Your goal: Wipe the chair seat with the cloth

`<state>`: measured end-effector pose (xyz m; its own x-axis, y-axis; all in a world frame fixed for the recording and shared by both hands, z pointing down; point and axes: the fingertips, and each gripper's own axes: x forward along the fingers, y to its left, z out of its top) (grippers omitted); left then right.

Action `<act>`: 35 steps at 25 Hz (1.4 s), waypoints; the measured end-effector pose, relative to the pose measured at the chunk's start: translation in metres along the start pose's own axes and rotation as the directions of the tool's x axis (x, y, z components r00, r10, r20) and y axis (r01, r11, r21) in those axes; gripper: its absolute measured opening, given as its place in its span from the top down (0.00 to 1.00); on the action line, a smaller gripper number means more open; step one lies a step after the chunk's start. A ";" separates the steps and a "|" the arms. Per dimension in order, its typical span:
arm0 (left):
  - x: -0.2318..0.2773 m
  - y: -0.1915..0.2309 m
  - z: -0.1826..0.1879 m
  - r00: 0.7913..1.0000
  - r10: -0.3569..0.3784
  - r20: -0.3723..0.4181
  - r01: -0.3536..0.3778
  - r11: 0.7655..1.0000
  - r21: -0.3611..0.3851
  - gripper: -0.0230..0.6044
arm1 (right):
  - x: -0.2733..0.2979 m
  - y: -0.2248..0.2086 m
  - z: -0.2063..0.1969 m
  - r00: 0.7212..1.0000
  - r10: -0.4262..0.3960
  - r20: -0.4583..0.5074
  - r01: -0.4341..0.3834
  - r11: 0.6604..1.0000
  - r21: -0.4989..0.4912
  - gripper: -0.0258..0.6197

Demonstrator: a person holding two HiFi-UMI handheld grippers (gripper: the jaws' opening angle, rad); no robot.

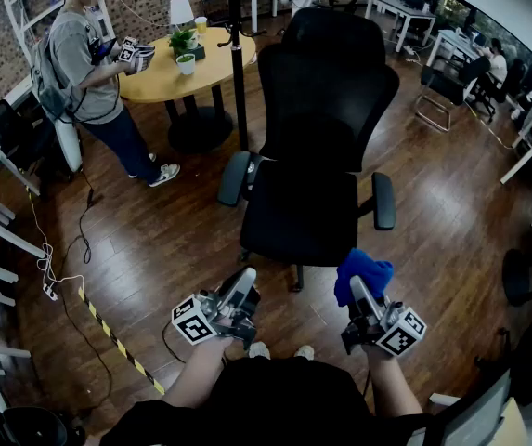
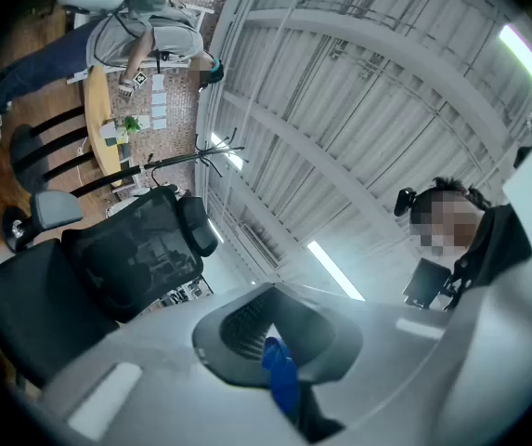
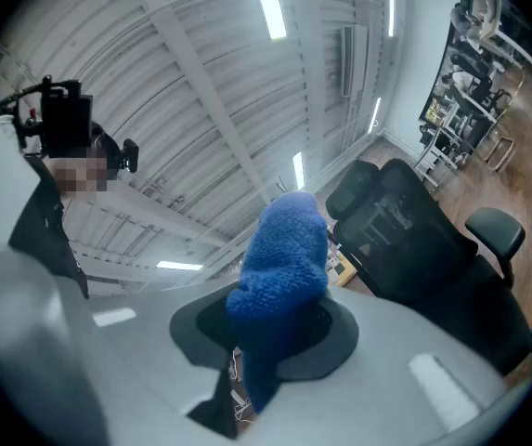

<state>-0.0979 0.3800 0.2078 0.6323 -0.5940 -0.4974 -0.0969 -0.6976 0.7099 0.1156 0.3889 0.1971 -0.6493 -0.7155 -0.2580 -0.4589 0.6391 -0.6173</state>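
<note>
Right gripper point(image 1: 364, 294) pinches cloth point(image 1: 362, 272) and is the nearer one to the seat point(image 1: 299, 210), which lies just ahead-left; left gripper point(image 1: 243, 284) pressed together, apparently empty.

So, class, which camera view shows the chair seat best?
The head view: it looks down on nearly the whole chair seat from above. The left gripper view catches the seat obliquely, low at the left. The right gripper view shows only a dark slice of it at the right.
</note>
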 end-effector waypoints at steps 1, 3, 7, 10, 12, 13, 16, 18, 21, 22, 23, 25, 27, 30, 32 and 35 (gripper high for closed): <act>-0.001 0.007 0.007 1.000 0.000 0.000 0.000 1.000 0.004 0.97 | 0.008 -0.002 -0.001 1.000 -0.003 0.003 0.003 1.000 -0.005 0.85; -0.001 0.019 0.022 1.000 0.000 0.003 0.000 1.000 0.012 0.97 | 0.022 -0.007 -0.004 1.000 -0.007 0.008 0.007 1.000 -0.010 0.85; 0.013 0.041 0.043 1.000 -0.001 0.002 0.001 1.000 0.017 0.97 | 0.045 -0.023 0.000 1.000 -0.016 0.004 0.016 1.000 -0.011 0.85; 0.034 0.065 0.051 1.000 0.005 -0.008 -0.005 1.000 0.016 0.97 | 0.061 -0.048 0.008 1.000 -0.027 0.005 0.027 1.000 -0.009 0.85; 0.050 0.084 0.054 1.000 0.016 -0.012 -0.016 1.000 0.027 0.97 | 0.074 -0.069 0.014 1.000 -0.023 0.003 0.023 1.000 -0.006 0.85; 0.059 0.093 0.056 1.000 0.022 -0.016 -0.021 0.999 0.033 0.97 | 0.081 -0.080 0.018 1.000 -0.020 0.000 0.020 1.000 -0.002 0.85; 0.086 0.121 0.061 0.999 0.043 -0.019 -0.042 0.998 0.046 0.97 | 0.108 -0.116 0.030 1.000 -0.015 -0.018 0.015 1.000 0.015 0.85; 0.110 0.142 0.068 0.998 0.059 -0.016 -0.058 0.996 0.066 0.97 | 0.129 -0.139 0.039 0.999 0.001 -0.044 0.000 1.000 0.022 0.85; 0.146 0.168 0.083 0.996 0.088 0.011 -0.088 0.990 0.108 0.97 | 0.162 -0.171 0.050 0.994 0.030 -0.106 -0.026 0.999 0.034 0.85; 0.154 0.176 0.087 0.995 0.098 0.023 -0.100 0.988 0.117 0.97 | 0.173 -0.180 0.052 0.990 0.039 -0.132 -0.035 0.999 0.032 0.85; 0.161 0.185 0.091 0.993 0.109 0.035 -0.112 0.986 0.119 0.97 | 0.184 -0.190 0.053 0.987 0.044 -0.157 -0.040 0.999 0.028 0.85; 0.171 0.204 0.095 0.990 0.133 0.046 -0.138 0.984 0.110 0.97 | 0.204 -0.207 0.055 0.980 0.039 -0.193 -0.036 0.999 0.019 0.85; 0.179 0.222 0.095 0.989 0.147 0.036 -0.150 0.983 0.103 0.97 | 0.220 -0.221 0.056 0.978 0.025 -0.208 -0.022 1.000 0.019 0.85; 0.190 0.250 0.104 0.989 0.145 0.035 -0.147 0.986 0.079 0.97 | 0.246 -0.242 0.051 0.974 -0.001 -0.227 0.002 1.000 0.003 0.85; 0.192 0.266 0.112 0.988 0.148 0.041 -0.150 0.988 0.041 0.97 | 0.266 -0.259 0.040 0.967 -0.030 -0.253 0.028 1.000 -0.013 0.85; 0.191 0.287 0.118 0.984 0.176 0.029 -0.177 0.984 0.010 0.97 | 0.306 -0.298 0.007 0.947 -0.079 -0.311 0.072 0.997 -0.034 0.85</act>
<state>-0.0958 0.0190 0.2580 0.5831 -0.7188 -0.3786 -0.2148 -0.5859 0.7814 0.0576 -0.0228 0.2973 -0.7672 -0.6404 0.0353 -0.5248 0.5952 -0.6085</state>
